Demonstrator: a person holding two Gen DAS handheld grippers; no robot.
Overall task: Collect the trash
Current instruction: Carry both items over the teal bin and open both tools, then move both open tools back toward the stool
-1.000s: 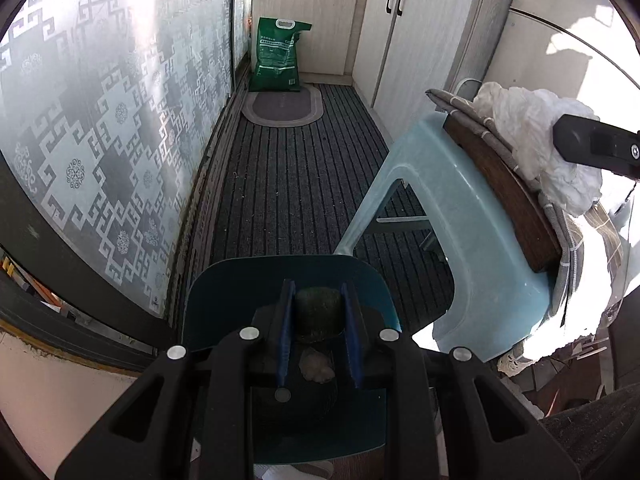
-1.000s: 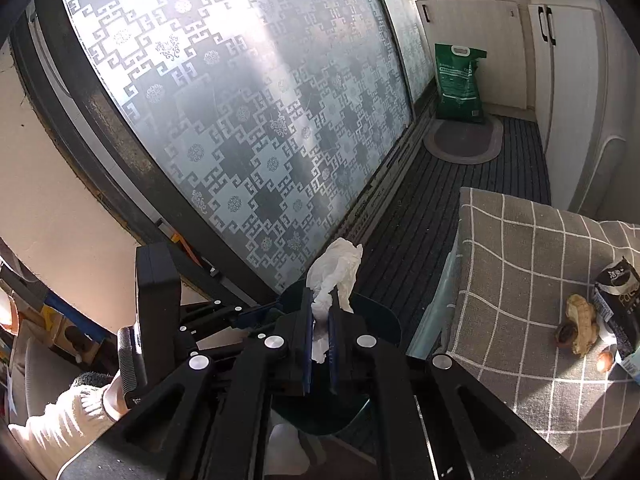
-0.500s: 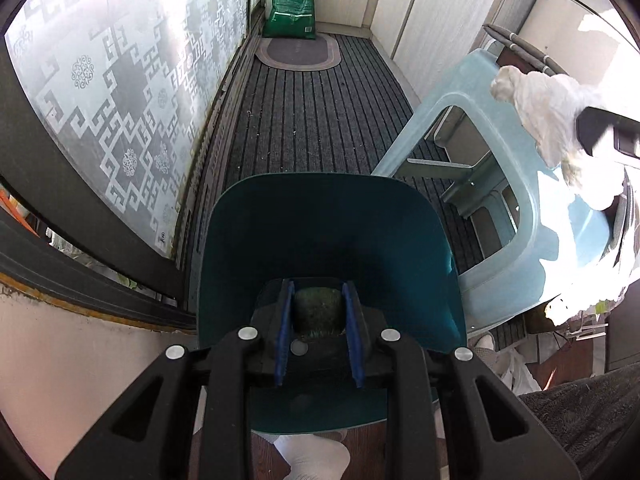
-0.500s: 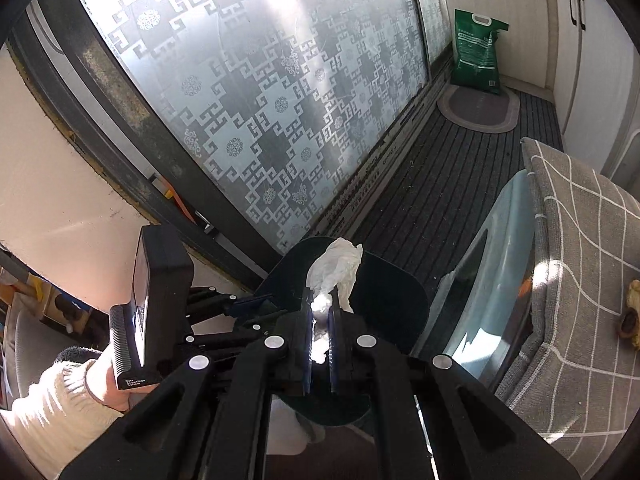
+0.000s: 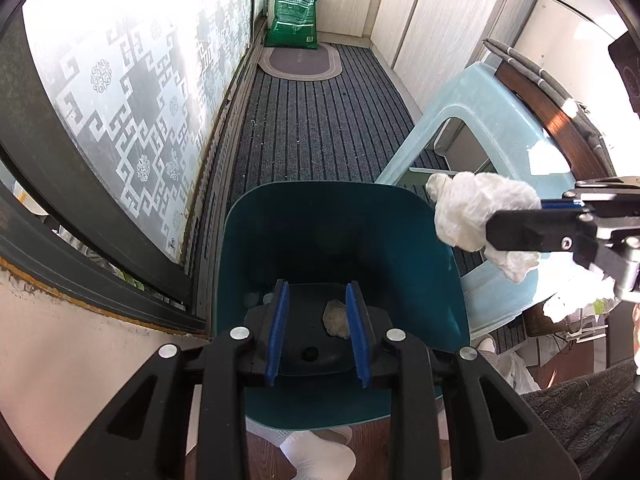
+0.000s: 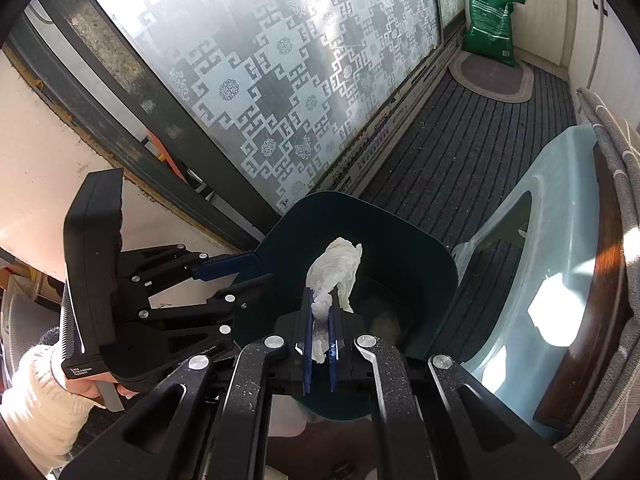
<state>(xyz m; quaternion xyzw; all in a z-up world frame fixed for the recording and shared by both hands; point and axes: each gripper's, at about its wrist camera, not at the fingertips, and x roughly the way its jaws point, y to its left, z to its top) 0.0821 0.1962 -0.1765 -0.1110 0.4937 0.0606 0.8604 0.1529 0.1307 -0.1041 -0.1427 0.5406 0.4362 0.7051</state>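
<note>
Left wrist view: left gripper (image 5: 316,330) points down into the teal bin (image 5: 280,240), fingers inside the mouth. Its jaws are opening, a modest gap, and nothing is clamped. A small crumpled scrap (image 5: 336,317) shows between the blue pads but looks to be lying on the bin floor, not pinched. A dark bit (image 5: 309,354) sits near it on the bottom. The right gripper (image 5: 532,224) comes in from the right edge with a white crumpled tissue wad (image 5: 476,210) bunched around its fingertips, at the bin's right rim, partly over the opening. Behind it is a pale blue plastic stool (image 5: 472,108); a green bag (image 5: 298,12) stands at the far end of the striped floor mat (image 5: 320,128).

Right wrist view: the right gripper (image 6: 320,326) is clamped fully on the tissue wad (image 6: 334,276). The pinch is on the lower, twisted neck; the loose upper part sticks out beyond the tips, over the bin (image 6: 424,280) mouth. The left gripper (image 6: 236,276) reaches in from the left, blue fingers at the bin's near-left rim, held by a hand in a white knit sleeve (image 6: 36,392).

Handling judgement: the tissue is very light, soft and fully compressible, not fragile, with no slip risk. A pinch anywhere on the bulk works, and the current neck grip looks secure. The main risk is paper snagging on a pad when let go, or drifting past the rim, so the release is best made well inside the mouth. The bin is rigid plastic and probably light enough to shift if knocked.
</note>
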